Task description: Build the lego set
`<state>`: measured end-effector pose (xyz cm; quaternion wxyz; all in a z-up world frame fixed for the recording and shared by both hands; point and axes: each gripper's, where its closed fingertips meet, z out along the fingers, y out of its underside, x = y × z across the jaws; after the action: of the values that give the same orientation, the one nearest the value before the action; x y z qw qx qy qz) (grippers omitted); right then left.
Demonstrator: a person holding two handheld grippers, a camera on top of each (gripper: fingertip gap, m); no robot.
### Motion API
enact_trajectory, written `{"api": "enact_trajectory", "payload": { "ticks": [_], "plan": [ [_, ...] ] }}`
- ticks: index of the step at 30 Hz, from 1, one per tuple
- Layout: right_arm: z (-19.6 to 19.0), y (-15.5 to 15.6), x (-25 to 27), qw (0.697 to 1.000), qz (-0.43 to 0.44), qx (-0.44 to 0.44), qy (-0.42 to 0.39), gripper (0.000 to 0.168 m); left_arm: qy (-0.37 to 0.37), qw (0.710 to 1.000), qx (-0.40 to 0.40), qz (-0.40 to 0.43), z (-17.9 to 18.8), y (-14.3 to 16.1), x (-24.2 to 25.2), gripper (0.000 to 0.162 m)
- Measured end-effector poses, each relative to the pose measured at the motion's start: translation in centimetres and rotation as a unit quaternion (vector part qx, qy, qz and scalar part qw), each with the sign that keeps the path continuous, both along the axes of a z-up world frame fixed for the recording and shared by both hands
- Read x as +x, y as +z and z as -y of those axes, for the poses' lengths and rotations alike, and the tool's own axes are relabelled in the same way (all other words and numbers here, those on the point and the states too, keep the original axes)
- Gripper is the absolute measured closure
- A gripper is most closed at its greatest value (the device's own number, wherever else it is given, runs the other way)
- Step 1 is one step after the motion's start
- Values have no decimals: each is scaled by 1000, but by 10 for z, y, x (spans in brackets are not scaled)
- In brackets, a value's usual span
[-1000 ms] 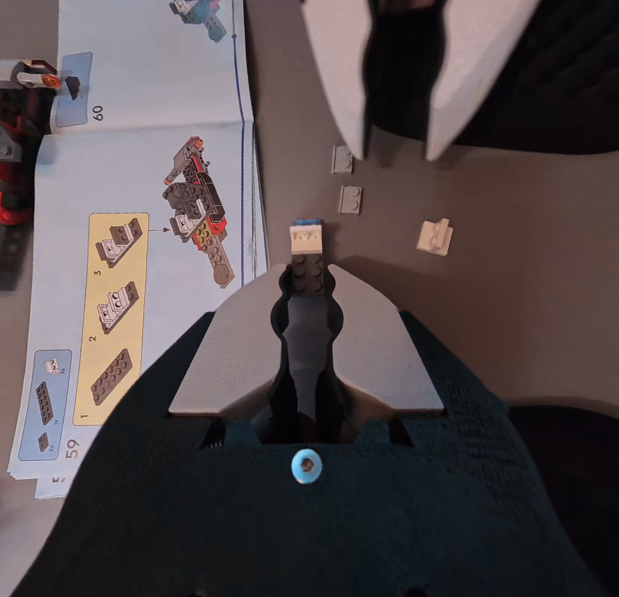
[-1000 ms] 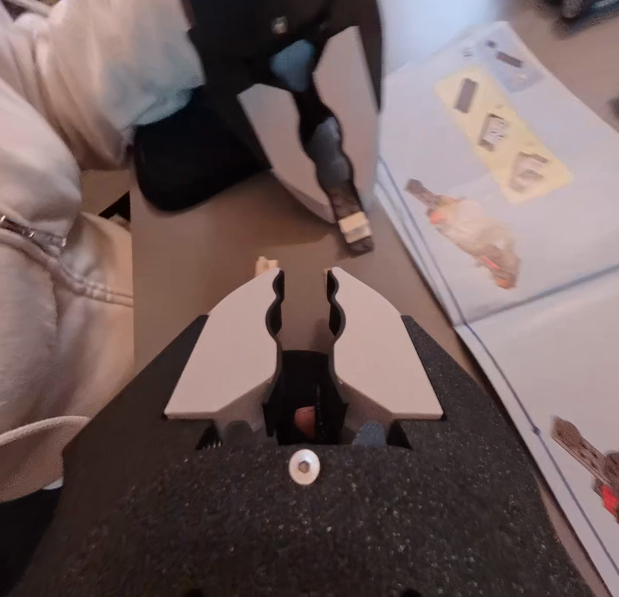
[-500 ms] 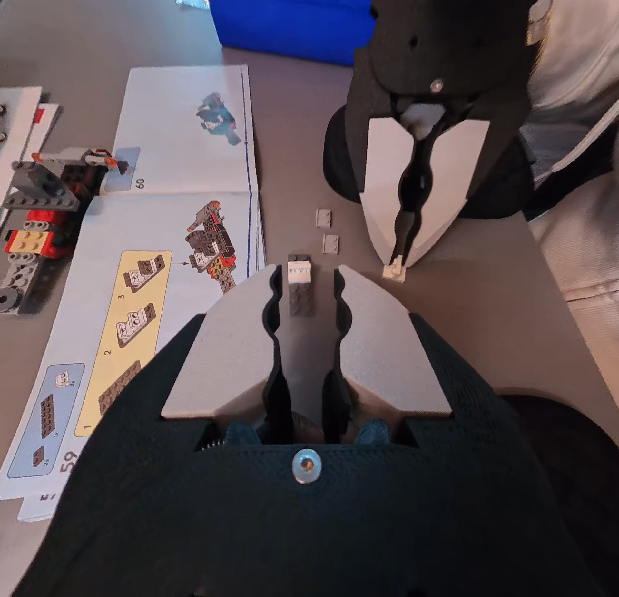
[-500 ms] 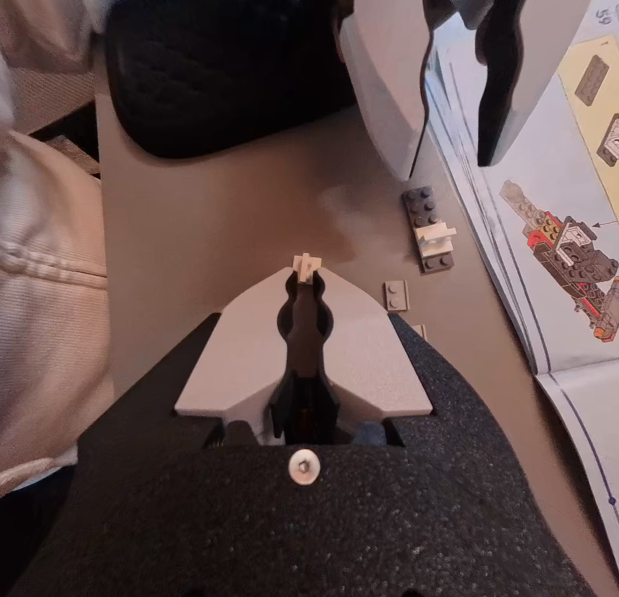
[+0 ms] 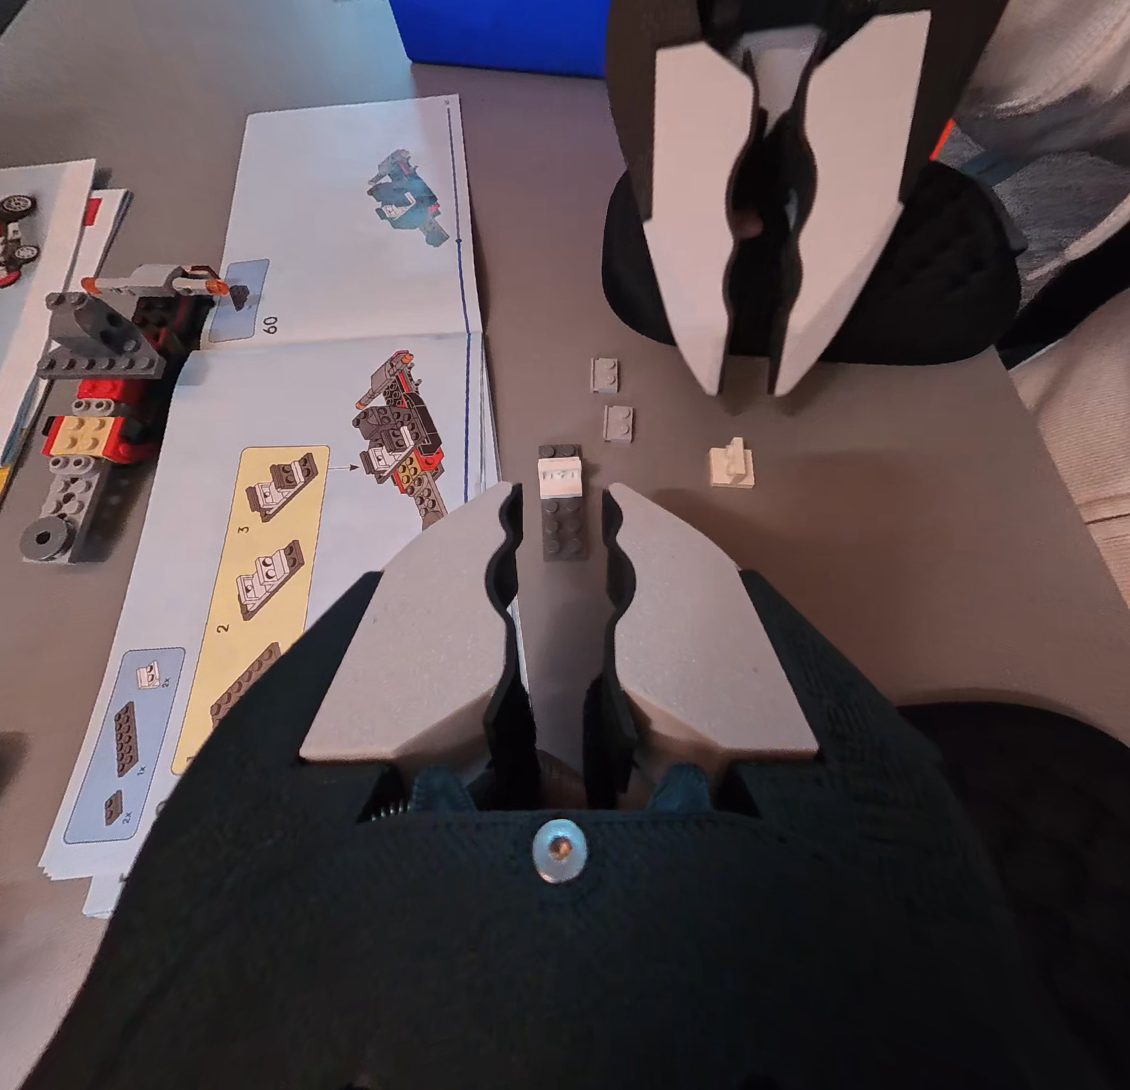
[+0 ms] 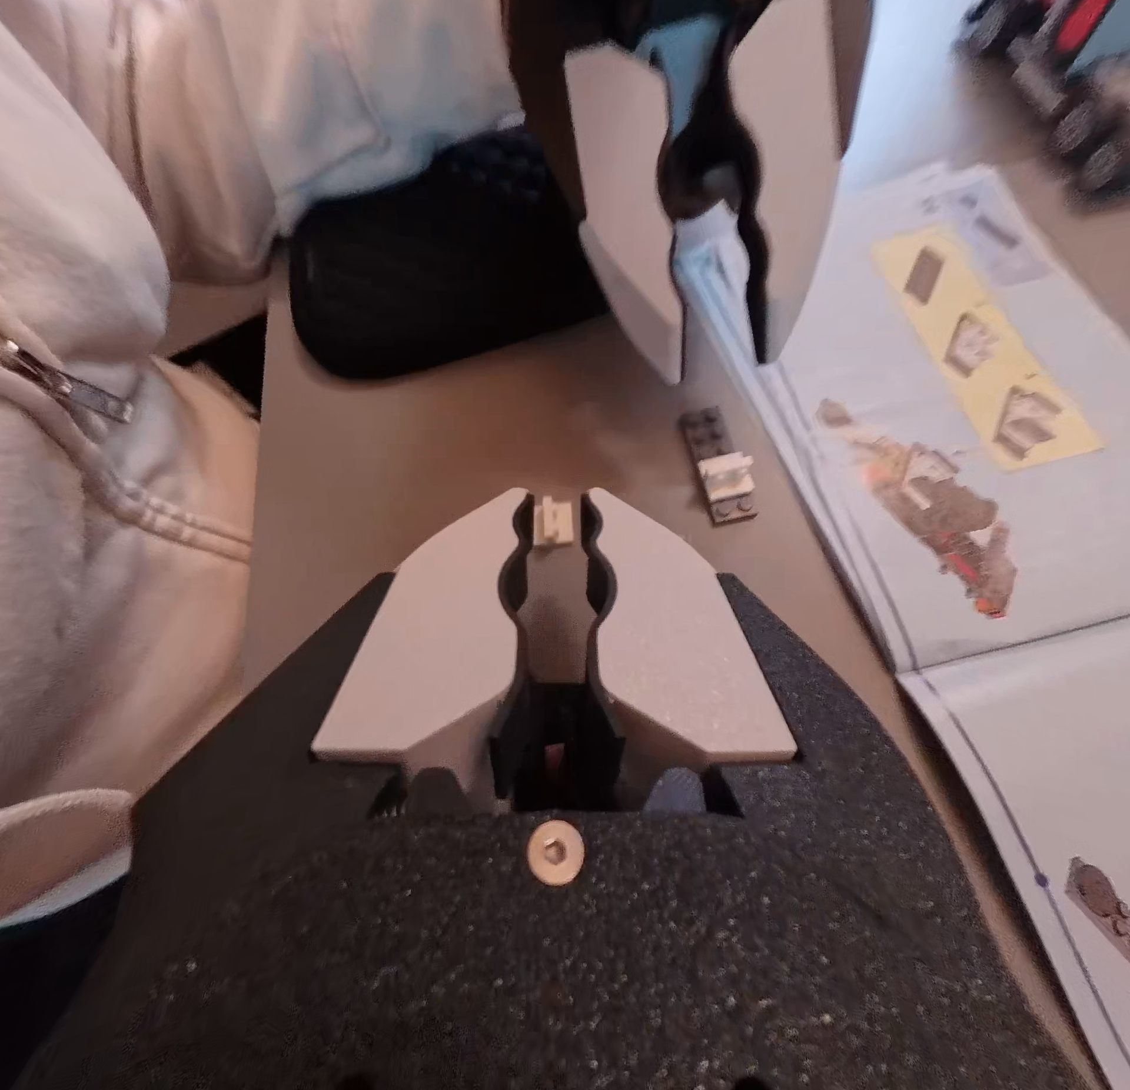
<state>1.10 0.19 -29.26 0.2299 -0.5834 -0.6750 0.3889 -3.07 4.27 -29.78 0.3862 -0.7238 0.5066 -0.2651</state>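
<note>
Left wrist view shows the small sub-assembly of the set: a dark grey plate [image 5: 564, 519] that lies flat on the desk [image 5: 856, 571], with one white bracket piece [image 5: 559, 477] already pressed on its far half. A second white bracket [image 5: 731, 465] lies loose on the desk to the right of it, and two small light grey plates [image 5: 605, 376] [image 5: 619, 423] lie just beyond the dark plate. The open instruction booklet [image 5: 342, 388] beside it draws a plate with two white brackets, so this step looks about half done: one bracket is on and one is not yet on. The larger red and grey model [image 5: 98, 388] stands on the far left, partly built, so much of the set seems to remain.

The left gripper [image 5: 562, 495] has its jaws moderately open, one tip on each side of the near end of the dark plate. They appear to hold nothing, and a gap shows on both sides of the plate.

In the right wrist view the right gripper [image 6: 553, 498] has its jaws narrowly open, with the loose white bracket [image 6: 553, 519] between the tips. Here the picture is blurred, so contact is not certain, but the left wrist view shows these tips [image 5: 709, 382] above the desk and apart from the bracket, so it is not gripped. A person's light sleeve [image 6: 92, 266] is at the left.
</note>
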Motion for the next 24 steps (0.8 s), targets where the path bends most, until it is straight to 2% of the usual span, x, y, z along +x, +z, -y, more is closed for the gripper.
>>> {"api": "enact_trajectory", "payload": {
  "ticks": [5,9,12,19,22,24],
  "plan": [
    [10,-23,0,997,62,31,22,153,-1,1000,0,-12,1,-3,1,137],
    [6,-34,-1,994,90,55,24,162,0,1000,-3,-10,0,-3,1,137],
    [4,-34,-3,994,100,36,13,163,2,1000,0,-9,0,-2,1,137],
    [-5,5,-13,990,-15,-131,-56,163,-8,1000,3,11,4,5,2,137],
    [8,31,-11,990,-90,-109,28,163,-83,991,-22,98,29,29,12,136],
    [19,47,-6,983,-144,-49,105,163,-151,968,-71,189,54,55,16,133]
  ]
}}
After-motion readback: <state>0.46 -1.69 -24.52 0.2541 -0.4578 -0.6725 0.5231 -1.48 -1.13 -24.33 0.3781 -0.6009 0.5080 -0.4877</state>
